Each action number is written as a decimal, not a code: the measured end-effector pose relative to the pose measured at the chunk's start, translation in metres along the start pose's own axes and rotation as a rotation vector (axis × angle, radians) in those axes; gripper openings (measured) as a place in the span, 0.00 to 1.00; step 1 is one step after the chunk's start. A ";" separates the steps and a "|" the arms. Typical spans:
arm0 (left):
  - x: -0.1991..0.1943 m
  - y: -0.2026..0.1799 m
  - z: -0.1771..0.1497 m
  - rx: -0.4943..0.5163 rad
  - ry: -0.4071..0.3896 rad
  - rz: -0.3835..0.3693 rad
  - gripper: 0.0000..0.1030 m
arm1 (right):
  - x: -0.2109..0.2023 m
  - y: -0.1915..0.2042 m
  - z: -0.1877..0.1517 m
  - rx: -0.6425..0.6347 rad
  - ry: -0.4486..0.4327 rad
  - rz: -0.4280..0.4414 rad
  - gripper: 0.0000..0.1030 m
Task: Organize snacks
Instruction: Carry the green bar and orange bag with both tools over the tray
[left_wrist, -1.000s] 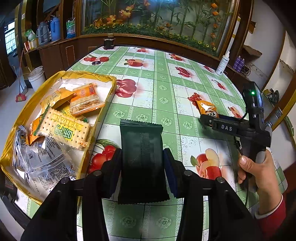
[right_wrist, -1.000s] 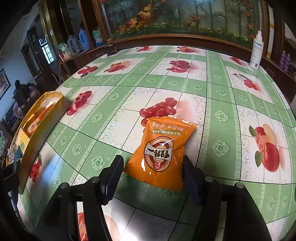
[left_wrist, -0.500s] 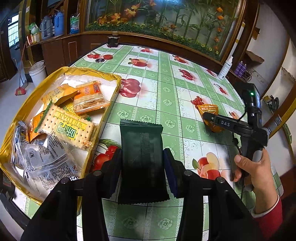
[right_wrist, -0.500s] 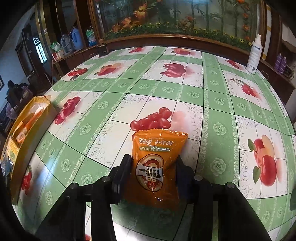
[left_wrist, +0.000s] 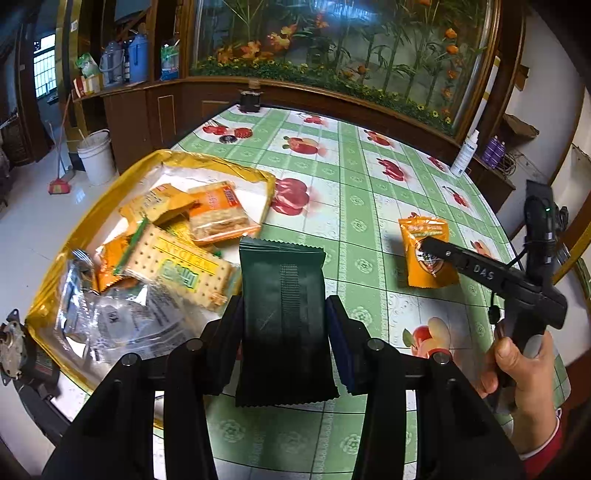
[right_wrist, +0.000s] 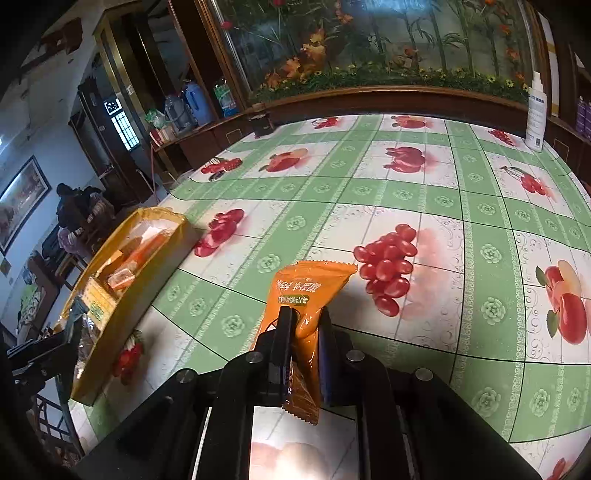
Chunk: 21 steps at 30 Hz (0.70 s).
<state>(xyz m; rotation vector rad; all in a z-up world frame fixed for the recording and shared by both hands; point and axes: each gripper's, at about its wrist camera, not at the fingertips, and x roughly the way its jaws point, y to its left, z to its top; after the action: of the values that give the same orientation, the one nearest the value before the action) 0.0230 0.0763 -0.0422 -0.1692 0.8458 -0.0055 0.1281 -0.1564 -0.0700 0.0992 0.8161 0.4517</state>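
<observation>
My left gripper (left_wrist: 284, 325) is shut on a dark green snack packet (left_wrist: 282, 295) and holds it above the table, beside the right edge of the gold tray (left_wrist: 110, 199). The tray holds cracker packs (left_wrist: 181, 266) and clear wrappers. My right gripper (right_wrist: 304, 332) is shut on an orange snack packet (right_wrist: 306, 295), squeezed and lifted off the table. In the left wrist view the same orange packet (left_wrist: 424, 251) hangs in the right gripper (left_wrist: 432, 247) at the right. The gold tray also shows at the left of the right wrist view (right_wrist: 122, 266).
The table (right_wrist: 424, 192) has a green and white fruit-print cloth. A white spray bottle (right_wrist: 537, 110) stands at its far right edge and a small dark jar (right_wrist: 260, 123) at the far edge. A white bucket (left_wrist: 96, 155) stands on the floor left of the table.
My right gripper closed on the orange packet and lifted it off the table. My left gripper carried the green packet up and toward the tray.
</observation>
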 end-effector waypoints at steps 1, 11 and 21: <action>-0.002 0.002 0.001 -0.002 -0.007 0.005 0.41 | -0.004 0.006 0.003 -0.006 -0.013 0.013 0.12; -0.012 0.031 0.003 -0.015 -0.055 0.124 0.41 | -0.015 0.078 0.029 -0.089 -0.071 0.145 0.12; -0.014 0.074 0.005 -0.078 -0.063 0.193 0.41 | 0.007 0.135 0.036 -0.144 -0.047 0.234 0.12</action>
<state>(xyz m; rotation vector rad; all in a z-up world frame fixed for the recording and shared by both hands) 0.0132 0.1511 -0.0397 -0.1593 0.7972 0.2129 0.1107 -0.0288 -0.0153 0.0714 0.7259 0.7248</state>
